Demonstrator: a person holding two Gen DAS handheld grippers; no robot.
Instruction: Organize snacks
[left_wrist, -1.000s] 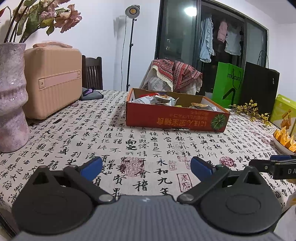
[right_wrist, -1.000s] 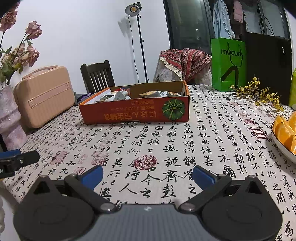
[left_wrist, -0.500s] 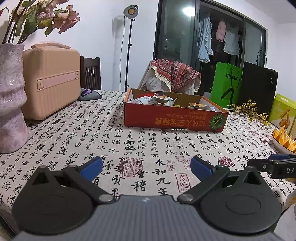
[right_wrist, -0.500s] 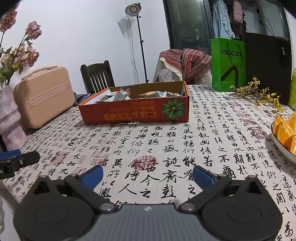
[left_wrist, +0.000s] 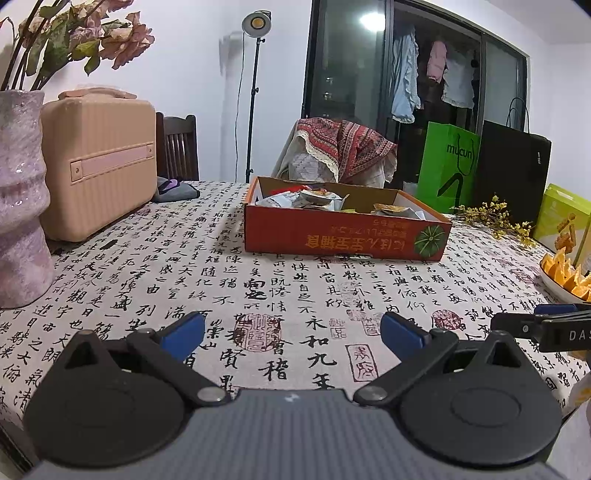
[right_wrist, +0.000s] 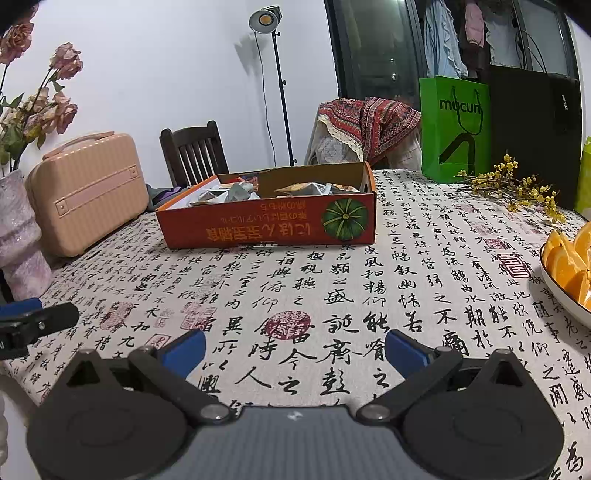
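A shallow red cardboard box (left_wrist: 343, 236) (right_wrist: 266, 225) with a green pumpkin print stands mid-table, holding several crinkled snack packets (left_wrist: 306, 199) (right_wrist: 236, 192). My left gripper (left_wrist: 291, 332) hovers open over the near table edge, well short of the box, nothing between its blue pads. My right gripper (right_wrist: 295, 347) is likewise open and empty, low over the tablecloth in front of the box. Each gripper's tip shows at the side of the other's view: the right gripper (left_wrist: 543, 325) at the right edge, the left gripper (right_wrist: 33, 321) at the left edge.
A pink vase (left_wrist: 18, 206) with dried roses and a beige case (left_wrist: 96, 166) stand at the left. A bowl of orange wedges (right_wrist: 569, 266) sits at the right edge, with yellow flower sprigs (right_wrist: 517, 188), a green bag (right_wrist: 454, 125) and a black bag behind. Chairs stand beyond the table.
The left wrist view has shifted slightly, with the box and vase sliding a little left and down. The right gripper has stayed still. Both grippers remain open.
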